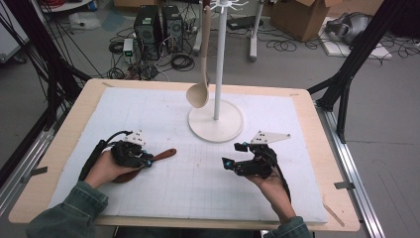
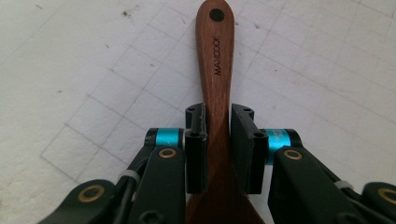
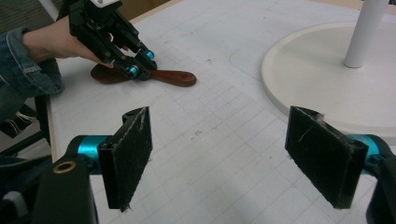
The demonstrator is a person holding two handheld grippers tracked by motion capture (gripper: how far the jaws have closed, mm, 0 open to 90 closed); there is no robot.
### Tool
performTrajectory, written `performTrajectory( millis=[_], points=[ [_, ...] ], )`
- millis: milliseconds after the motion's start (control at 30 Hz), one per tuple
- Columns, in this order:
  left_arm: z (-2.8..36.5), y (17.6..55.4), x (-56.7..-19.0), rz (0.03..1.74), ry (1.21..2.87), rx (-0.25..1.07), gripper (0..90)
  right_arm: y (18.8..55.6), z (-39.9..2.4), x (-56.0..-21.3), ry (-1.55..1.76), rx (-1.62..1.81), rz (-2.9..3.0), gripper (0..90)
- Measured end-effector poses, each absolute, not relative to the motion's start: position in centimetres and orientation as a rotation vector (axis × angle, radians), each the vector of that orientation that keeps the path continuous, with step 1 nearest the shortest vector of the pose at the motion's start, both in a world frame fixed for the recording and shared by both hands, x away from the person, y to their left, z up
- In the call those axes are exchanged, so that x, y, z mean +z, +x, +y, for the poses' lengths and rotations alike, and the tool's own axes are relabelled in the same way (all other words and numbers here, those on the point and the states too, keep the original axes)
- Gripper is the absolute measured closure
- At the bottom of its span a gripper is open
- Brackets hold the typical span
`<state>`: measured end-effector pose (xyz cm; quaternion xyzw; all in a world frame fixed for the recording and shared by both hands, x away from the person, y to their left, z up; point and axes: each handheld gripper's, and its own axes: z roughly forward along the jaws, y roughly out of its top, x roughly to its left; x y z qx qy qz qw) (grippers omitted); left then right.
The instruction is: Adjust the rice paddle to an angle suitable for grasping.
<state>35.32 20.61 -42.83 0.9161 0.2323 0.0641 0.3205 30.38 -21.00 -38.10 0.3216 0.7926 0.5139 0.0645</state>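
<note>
A dark brown wooden spoon (image 1: 166, 154) lies flat on the white gridded mat (image 1: 198, 183), at its left. My left gripper (image 1: 147, 161) is shut on the spoon's handle; in the left gripper view both pads (image 2: 196, 144) press the sides of the handle (image 2: 215, 56), whose holed end points away. The right gripper view has the same spoon (image 3: 175, 77) with my left gripper (image 3: 140, 63) over it. My right gripper (image 1: 232, 154) hovers at the mat's right, open, and nothing sits between its pads (image 3: 133, 149).
A white stand with a round base (image 1: 216, 121) and a tall pole (image 1: 218, 59) stands at the mat's far middle; a pale wooden ladle (image 1: 198, 94) hangs from it. The base (image 3: 317, 70) lies close ahead of my right gripper. Computers and cables crowd the floor beyond the table.
</note>
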Motion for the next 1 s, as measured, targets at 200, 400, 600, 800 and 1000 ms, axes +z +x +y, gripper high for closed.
performTrajectory(
  millis=[200, 400, 600, 800, 1000],
  points=[
    [20.3, 35.1, -42.9, 0.601, 2.412, 0.204, 77.0, 30.4, -20.9, -38.1, 0.967, 1.549, 2.396, 22.4],
    [20.2, 35.1, -42.8, 0.617, 2.412, 0.197, 77.9, 30.4, -20.5, -38.2, 0.955, 1.543, 2.406, 22.3],
    [20.4, 34.9, -42.7, 0.625, 2.389, 0.185, 78.0, 30.5, -20.3, -38.4, 0.966, 1.534, 2.414, 22.3],
    [20.8, 34.6, -41.9, 0.604, 2.347, 0.177, 78.0, 30.6, -19.6, -38.5, 0.95, 1.518, 2.439, 22.3],
    [21.1, 34.3, -41.1, 0.579, 2.298, 0.165, 78.0, 30.7, -18.9, -38.3, 0.932, 1.52, 2.438, 22.8]
  ],
)
